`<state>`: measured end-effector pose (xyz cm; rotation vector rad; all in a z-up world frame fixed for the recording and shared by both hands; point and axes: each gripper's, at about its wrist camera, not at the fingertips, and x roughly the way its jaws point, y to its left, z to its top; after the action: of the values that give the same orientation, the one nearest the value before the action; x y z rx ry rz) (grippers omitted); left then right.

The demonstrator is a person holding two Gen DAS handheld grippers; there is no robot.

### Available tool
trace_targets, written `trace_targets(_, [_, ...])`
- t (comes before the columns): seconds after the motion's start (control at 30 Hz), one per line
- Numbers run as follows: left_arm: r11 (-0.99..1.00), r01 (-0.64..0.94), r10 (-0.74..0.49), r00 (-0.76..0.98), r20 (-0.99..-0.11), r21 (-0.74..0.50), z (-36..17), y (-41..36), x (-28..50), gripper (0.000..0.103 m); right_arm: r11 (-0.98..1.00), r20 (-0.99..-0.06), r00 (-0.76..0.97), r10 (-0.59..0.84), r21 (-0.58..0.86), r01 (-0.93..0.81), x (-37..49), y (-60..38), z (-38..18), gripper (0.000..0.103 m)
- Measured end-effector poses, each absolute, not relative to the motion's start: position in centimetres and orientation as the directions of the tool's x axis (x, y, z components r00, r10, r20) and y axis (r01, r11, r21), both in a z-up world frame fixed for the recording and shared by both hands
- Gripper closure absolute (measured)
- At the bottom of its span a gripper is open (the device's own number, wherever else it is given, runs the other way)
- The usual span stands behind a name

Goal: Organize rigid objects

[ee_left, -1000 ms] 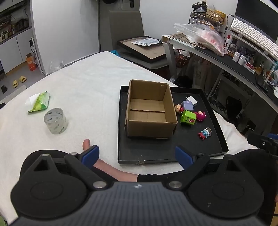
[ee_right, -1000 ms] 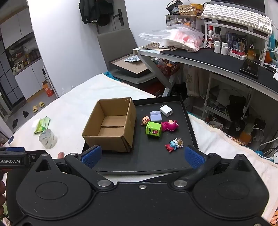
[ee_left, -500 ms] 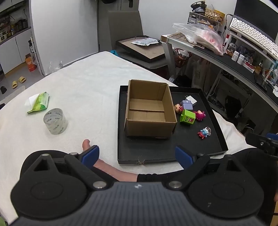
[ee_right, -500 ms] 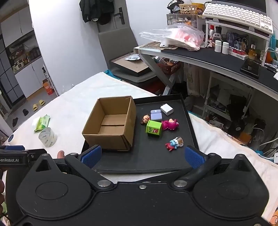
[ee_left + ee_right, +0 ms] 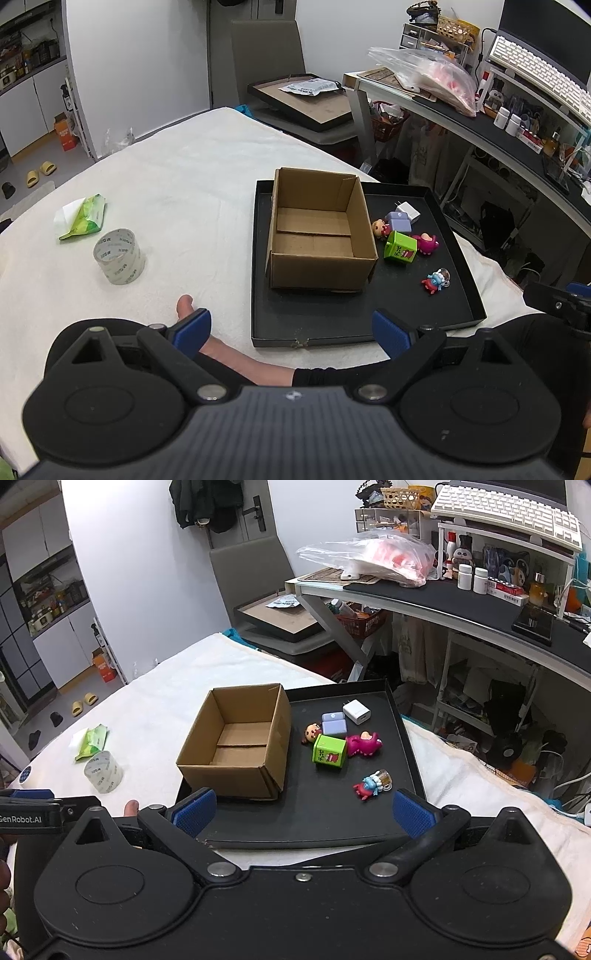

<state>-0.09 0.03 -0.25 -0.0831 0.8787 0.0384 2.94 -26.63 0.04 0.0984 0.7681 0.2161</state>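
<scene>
So, left to right we see: crumpled green plastic packet [image 5: 84, 216] and a clear glossy tape roll [image 5: 119, 256] standing on end, both on the white towelling cloth [image 5: 177, 192]. Left gripper [image 5: 291, 332] hovers low at the near edge, ribbed blue pads [image 5: 192, 330] spread wide, nothing between them; a bare finger [image 5: 184, 306] lies on the cloth under it. Matte black rectangular tray [image 5: 321, 338] holds an open brown corrugated cardboard box [image 5: 321, 236], mouth up, long axis running away from us. Right of the box, all on the tray floor: small doll head [image 5: 312, 732], lilac block [image 5: 334, 723], white plug charger [image 5: 356, 711] with prongs pointing away, green printed cube [image 5: 329, 754], magenta figure [image 5: 364, 743] lying on its side, long axis pointing right, red-blue figurine [image 5: 371, 784] nearest us. Right gripper [image 5: 301, 810] is also spread wide, empty.
</scene>
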Motion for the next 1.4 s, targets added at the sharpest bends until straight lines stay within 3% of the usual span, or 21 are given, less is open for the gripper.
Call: trace_targets(1.4, [0.997, -0.059, -0.002, 0.626, -0.78, -0.05, -0.46, -0.27, 0.12, 0.01, 0.975, -0.678, 0.701, 0.221, 0.164, -0.149, 3.09, -26.78, -0.17, 0.0])
